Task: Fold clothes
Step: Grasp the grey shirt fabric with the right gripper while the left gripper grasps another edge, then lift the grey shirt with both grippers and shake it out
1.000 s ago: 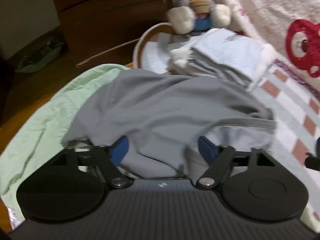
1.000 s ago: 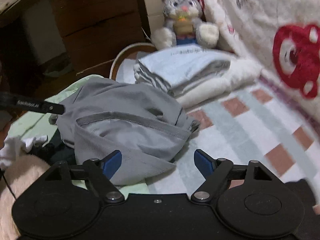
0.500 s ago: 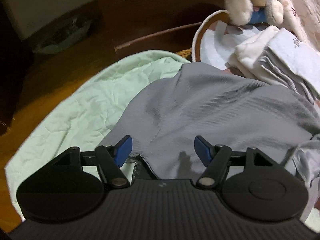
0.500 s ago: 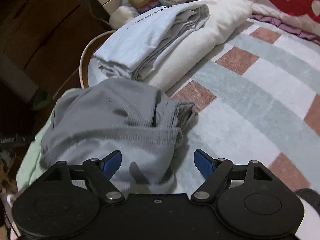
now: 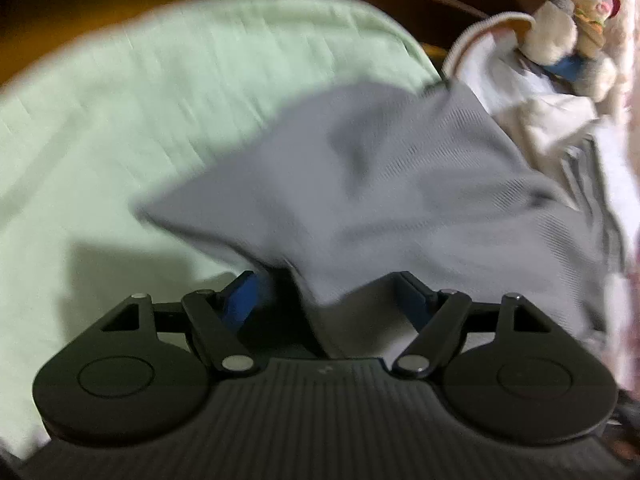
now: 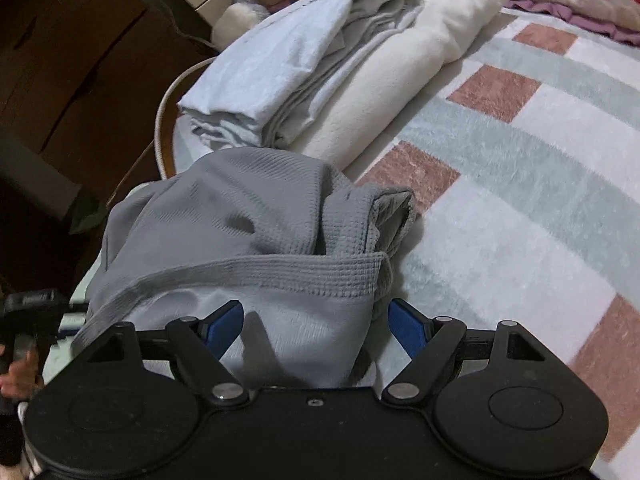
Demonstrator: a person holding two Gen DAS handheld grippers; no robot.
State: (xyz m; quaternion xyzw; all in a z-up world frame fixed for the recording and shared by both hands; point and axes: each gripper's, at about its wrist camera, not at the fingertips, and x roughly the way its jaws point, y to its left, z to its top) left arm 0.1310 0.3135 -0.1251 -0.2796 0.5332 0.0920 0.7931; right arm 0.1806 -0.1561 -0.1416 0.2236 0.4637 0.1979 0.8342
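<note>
A grey waffle-knit garment lies bunched on the bed, its ribbed hem facing the right wrist camera. My right gripper is open, with the hem lying between its blue pads. In the blurred left wrist view the same grey garment spreads over a pale green sheet. My left gripper is open, and a corner of the grey cloth hangs down between its pads. A stack of folded clothes sits beyond, light blue on cream.
A checked pink, green and white blanket covers the bed to the right. A plush toy sits at the far end by a round white-rimmed cushion. Dark wooden furniture stands on the left. A person's hand holds the other gripper.
Both grippers have dropped closer to the grey garment. The left view has swung left over the green sheet, and cloth now lies between the open pads of both grippers.
</note>
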